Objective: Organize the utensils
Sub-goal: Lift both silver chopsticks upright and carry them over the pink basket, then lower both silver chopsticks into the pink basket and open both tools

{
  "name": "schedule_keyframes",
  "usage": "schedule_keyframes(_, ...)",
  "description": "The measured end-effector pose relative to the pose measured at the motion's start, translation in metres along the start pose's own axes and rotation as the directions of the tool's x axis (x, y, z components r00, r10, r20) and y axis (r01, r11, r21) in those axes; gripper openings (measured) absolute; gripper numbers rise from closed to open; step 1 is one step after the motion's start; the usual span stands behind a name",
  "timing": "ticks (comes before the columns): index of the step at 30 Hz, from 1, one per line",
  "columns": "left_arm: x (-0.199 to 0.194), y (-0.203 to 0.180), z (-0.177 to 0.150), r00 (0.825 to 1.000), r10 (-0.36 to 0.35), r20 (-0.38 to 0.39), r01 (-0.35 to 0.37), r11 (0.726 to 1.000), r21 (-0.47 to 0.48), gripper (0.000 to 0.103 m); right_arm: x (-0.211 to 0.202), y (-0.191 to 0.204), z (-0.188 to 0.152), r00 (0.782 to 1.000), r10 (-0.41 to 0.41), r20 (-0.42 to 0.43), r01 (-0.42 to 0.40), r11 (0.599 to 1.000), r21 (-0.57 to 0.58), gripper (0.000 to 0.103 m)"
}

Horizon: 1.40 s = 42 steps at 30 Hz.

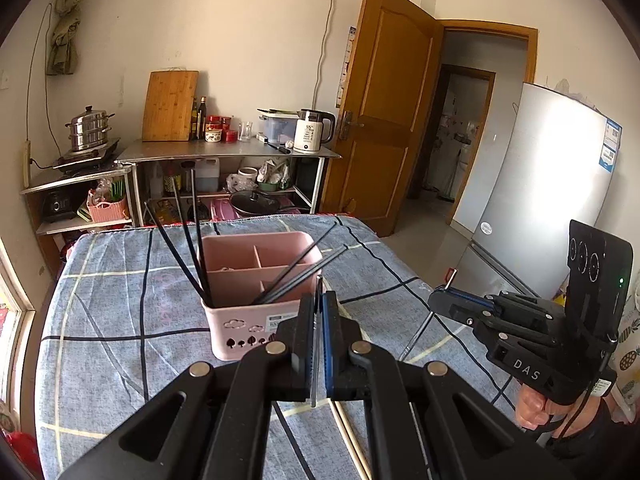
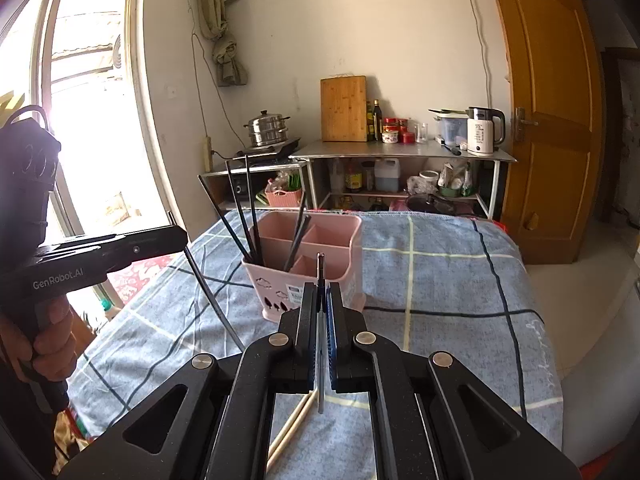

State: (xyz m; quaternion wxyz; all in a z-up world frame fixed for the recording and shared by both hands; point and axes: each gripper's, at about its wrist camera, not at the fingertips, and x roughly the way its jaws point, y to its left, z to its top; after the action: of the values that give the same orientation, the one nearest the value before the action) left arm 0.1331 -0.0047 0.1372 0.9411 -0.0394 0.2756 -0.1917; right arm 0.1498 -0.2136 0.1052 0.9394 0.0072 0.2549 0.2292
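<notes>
- Above the blue checked counter (image 1: 100,320), each hand-held gripper clamps one thin metal chopstick: left (image 1: 319,300), right (image 2: 321,292).
- Black chopsticks (image 1: 192,256) stand in the pink caddy (image 1: 240,320).

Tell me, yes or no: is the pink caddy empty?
No. Several black chopsticks stand leaning in the pink caddy on the table.

holder: pink divided caddy (image 1: 256,300), upright at frame centre; black chopsticks (image 1: 192,248) lean inside; pale chopsticks (image 2: 292,426) flat at bottom

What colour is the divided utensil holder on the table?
Pink, with cloud and tree cut-outs on its front; the utensil holder shows best in the left wrist view.
</notes>
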Motion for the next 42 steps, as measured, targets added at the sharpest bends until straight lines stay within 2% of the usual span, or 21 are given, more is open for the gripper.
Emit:
schedule_keyframes(9,-0.005,0.026,0.041,0.997,0.058,0.049,-0.058,0.998,0.013,0.004,0.024,0.023,0.052,0.995,0.075,0.070,-0.073,0.997,-0.022,0.004)
schedule_keyframes(15,0.000,0.043,0.071,0.992,0.092,0.090,-0.093,0.996,0.006,0.004,0.043,0.032,0.087,0.988,0.091,0.125,-0.089,0.996,-0.017,0.004)
schedule_keyframes(21,0.013,0.055,0.087,0.986,0.111,0.123,-0.113,0.994,0.006,0.004,0.067,0.034,0.103,0.986,0.086,0.146,-0.086,0.996,-0.008,0.004)
schedule_keyframes(26,0.032,0.065,0.080,0.988,0.116,0.106,-0.115,0.993,-0.010,0.004,0.090,0.031,0.099,0.989,0.081,0.128,-0.082,0.997,0.004,0.004)
schedule_keyframes(42,0.085,0.080,0.029,0.992,0.111,-0.056,-0.114,0.992,-0.051,0.004,0.126,0.027,0.065,0.998,0.059,-0.023,-0.059,0.998,-0.017,0.005)
